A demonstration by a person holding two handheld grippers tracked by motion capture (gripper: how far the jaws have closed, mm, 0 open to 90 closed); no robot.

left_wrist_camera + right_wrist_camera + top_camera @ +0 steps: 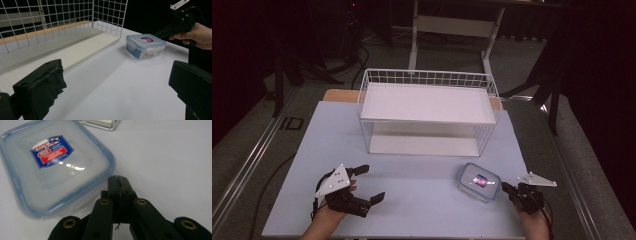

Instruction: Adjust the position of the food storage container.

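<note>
A clear plastic food box [479,182] with a blue-rimmed lid and a red and blue sticker sits on the table's right front. The same box [55,167] lies just ahead and left of my right gripper [119,179], whose jaws are pressed together with nothing between them. That right gripper [507,189] rests close beside the box's right edge, held by a hand. My left gripper [371,183] lies at the front left with its jaws wide apart and empty. From the left gripper view, the box [145,46] stands far ahead, and the right gripper [160,33] reaches toward it.
A white wire basket [428,112] with a white shelf board on top stands at the table's middle back. The pale table [412,200] ends close to both hands at the front edge. Dark floor and a desk frame [452,30] lie beyond.
</note>
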